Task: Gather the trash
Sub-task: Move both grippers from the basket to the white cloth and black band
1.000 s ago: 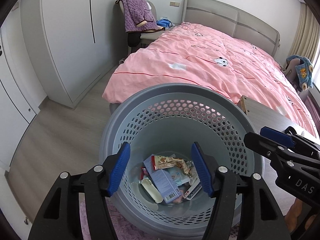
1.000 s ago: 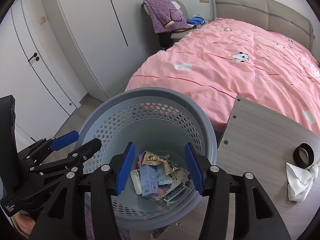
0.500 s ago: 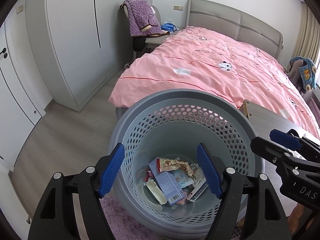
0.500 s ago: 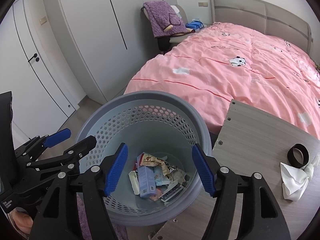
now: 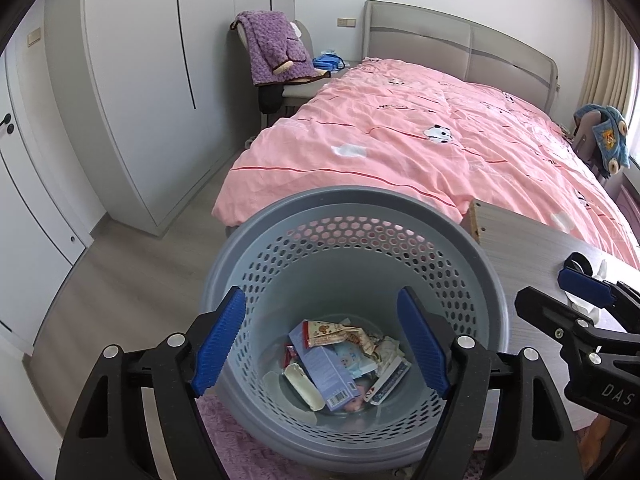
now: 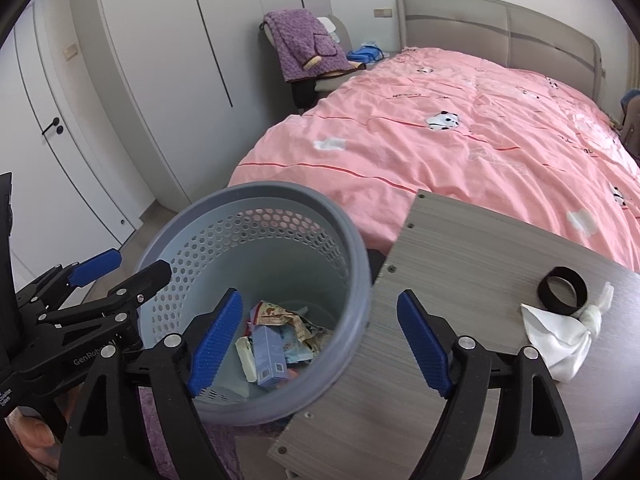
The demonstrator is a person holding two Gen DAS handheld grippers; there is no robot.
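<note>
Grey plastic with rows of holes makes up the basket (image 5: 352, 240) that we hold our two tools over, and it stands on a purple rug (image 5: 224, 432) between the pink bed (image 5: 420, 152) and the wooden table (image 6: 460, 264). Our left gripper (image 5: 322, 344) hangs above the basket's mouth with its blue pads spread wide and nothing between them. Our right gripper (image 6: 320, 344) is just as wide apart and empty, one pad over the basket, the other over the table edge.

At the bottom of the basket lies the trash (image 5: 340, 364): a pale blue carton (image 6: 270, 356) with a barcode, a crumpled snack wrapper (image 5: 332, 330), a white packet and some cards, all heaped together.

On the table, to our right, we see a black ring of tape (image 6: 562, 290) touching a crumpled white tissue (image 6: 560, 340). Behind the bed, a purple blanket (image 5: 276, 54) is draped over a chair beside the white wardrobe (image 5: 160, 80).
</note>
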